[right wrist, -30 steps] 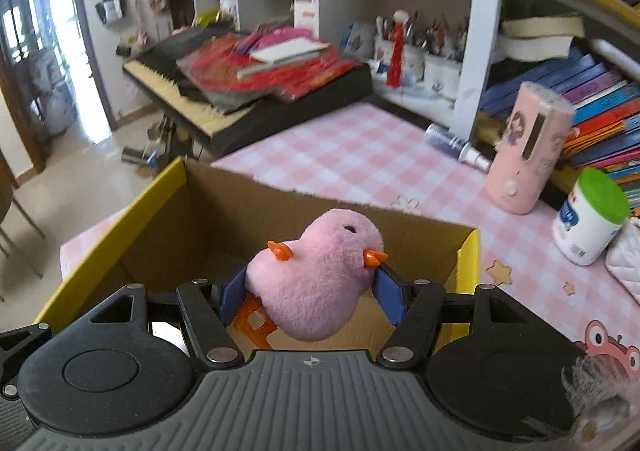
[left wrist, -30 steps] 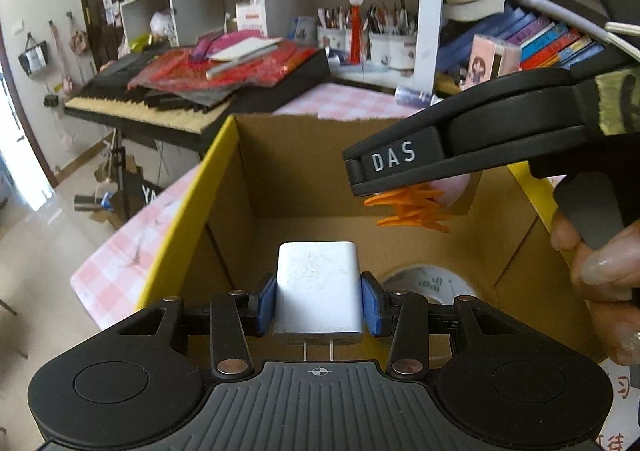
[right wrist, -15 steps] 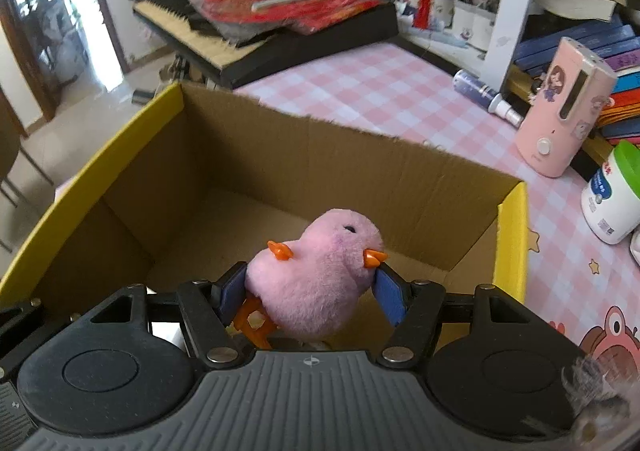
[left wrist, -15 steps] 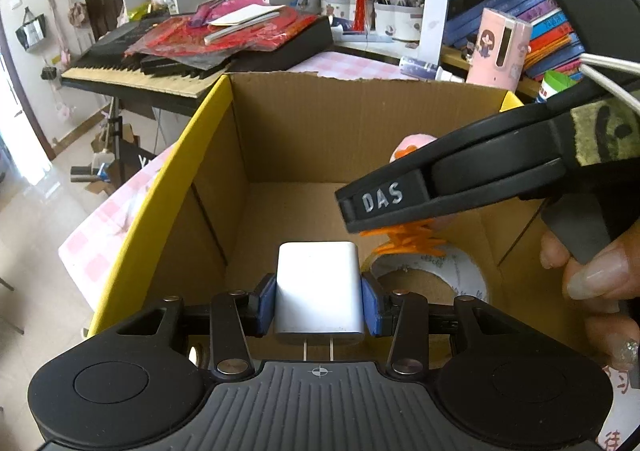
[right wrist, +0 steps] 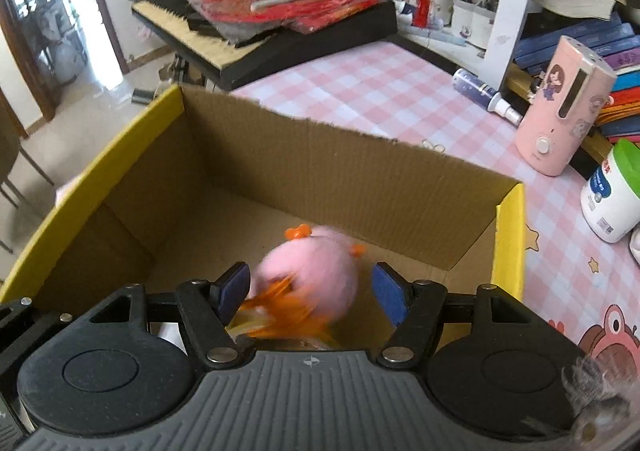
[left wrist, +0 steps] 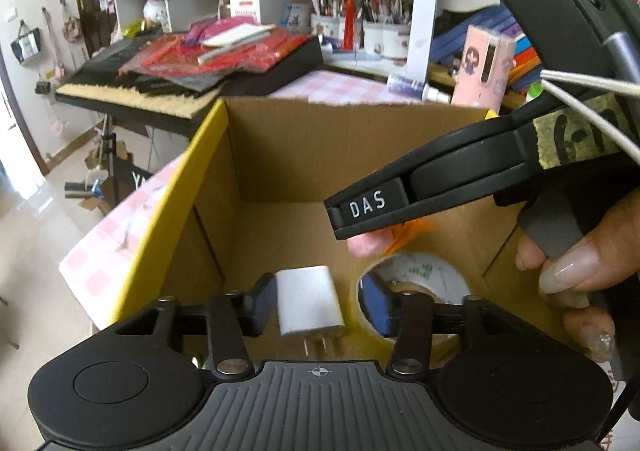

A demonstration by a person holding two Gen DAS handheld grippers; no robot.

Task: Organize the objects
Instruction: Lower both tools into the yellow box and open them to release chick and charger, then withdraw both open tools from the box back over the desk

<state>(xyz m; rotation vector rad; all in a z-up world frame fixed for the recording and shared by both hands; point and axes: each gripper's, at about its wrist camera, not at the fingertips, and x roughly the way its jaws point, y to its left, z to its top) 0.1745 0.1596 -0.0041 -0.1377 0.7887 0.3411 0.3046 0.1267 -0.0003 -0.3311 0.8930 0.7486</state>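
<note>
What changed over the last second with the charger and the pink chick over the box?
The left gripper jaws have just been opening; the white charger sits loose, tilted between them. The right gripper has let go of the pink plush chick, blurred, dropping. The cardboard box and tape roll stayed put.

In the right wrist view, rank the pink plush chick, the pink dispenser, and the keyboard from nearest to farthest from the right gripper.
1. Pink plush chick: between the fingers of the right gripper, blurred, over the box.
2. Pink dispenser: upright on the checked cloth, to the right past the box.
3. Keyboard: on its stand at the upper left, beyond the table's far edge.
</note>
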